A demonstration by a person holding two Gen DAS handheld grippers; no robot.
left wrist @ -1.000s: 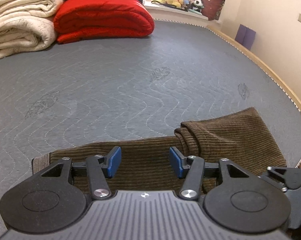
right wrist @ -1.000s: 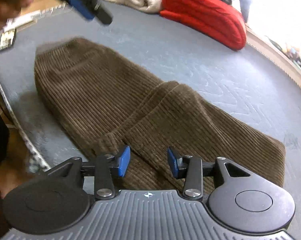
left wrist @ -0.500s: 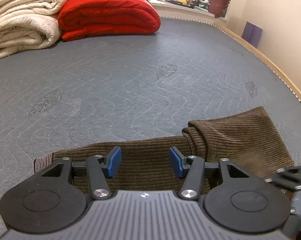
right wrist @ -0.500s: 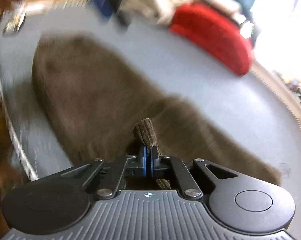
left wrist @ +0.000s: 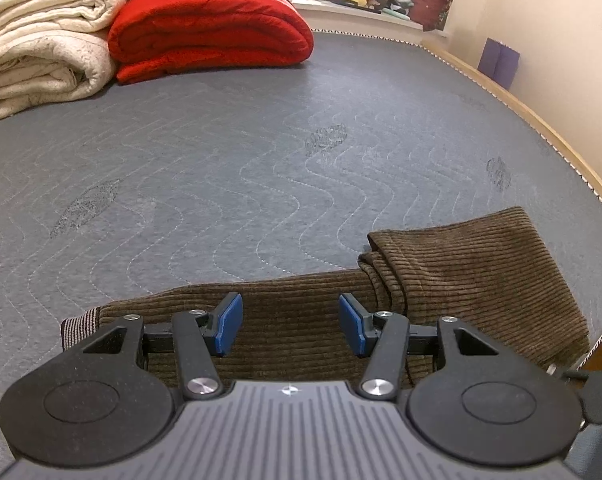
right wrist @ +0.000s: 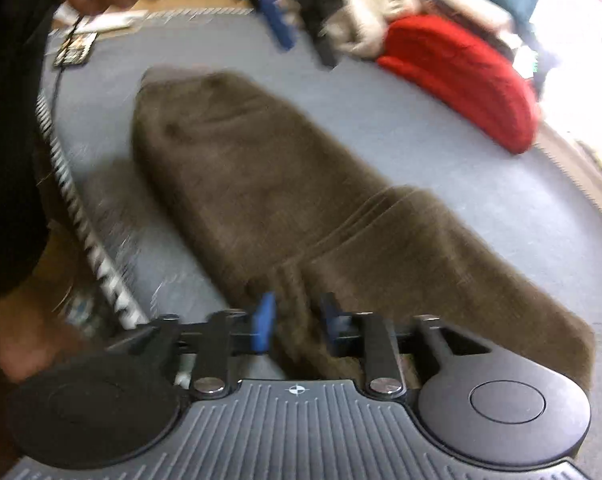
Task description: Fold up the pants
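The left gripper (left wrist: 291, 326) hovers with its jaws apart over the near part of the pants (left wrist: 453, 276), and nothing is between its blue pads (left wrist: 229, 324). The right gripper (right wrist: 295, 328) has just been opening its jaws; they now stand at a middle width, with a soft ridge of the brown cloth between them, and the pads do not seem to press on it, although this view is blurred.

The pants (right wrist: 261, 184) lie flat on the grey mattress (left wrist: 241, 160), along its near edge and toward its near right corner as the left camera sees it. They are already doubled: one layer lies over the other, and a rolled edge shows in the middle. A striped hem (left wrist: 79, 326) sticks out at the left end.

The cloth is thick corduroy, so it is probably soft and limp, a little heavy for cloth, and not slippery, thanks to the ribs. It likely sags when lifted at one point only. A good hold is probably at the two corners of one end, pinching both layers together.

Farther off, at the far edge of the mattress, rest a red blanket (left wrist: 209, 32) and white blankets (left wrist: 41, 48).
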